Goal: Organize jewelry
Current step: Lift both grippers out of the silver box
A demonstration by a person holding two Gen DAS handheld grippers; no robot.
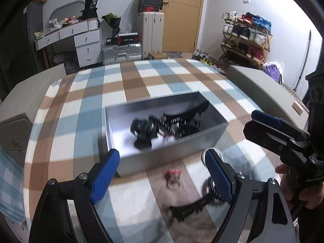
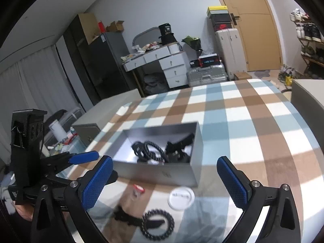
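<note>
We see dark jewelry (image 2: 160, 151) heaped inside the grey box (image 2: 162, 174) on the checked surface (image 2: 253, 121); a beaded bracelet (image 2: 158, 225) and white badge (image 2: 180, 198) lie before it. Our left claw (image 1: 162, 174) and right claw (image 2: 165, 184) gape wide, empty.

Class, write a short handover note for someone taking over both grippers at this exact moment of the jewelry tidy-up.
Left gripper: open, empty, low over the checked cloth near the box.
Right gripper: open, empty, facing the box.
Grey box: open on the cloth, several dark pieces already inside.
Left outside, in front of the box: white round badge, black coiled band, a dark clip beside it, and a small red-topped ring.
Done: part of the pile boxed. Left: those four pieces.
</note>
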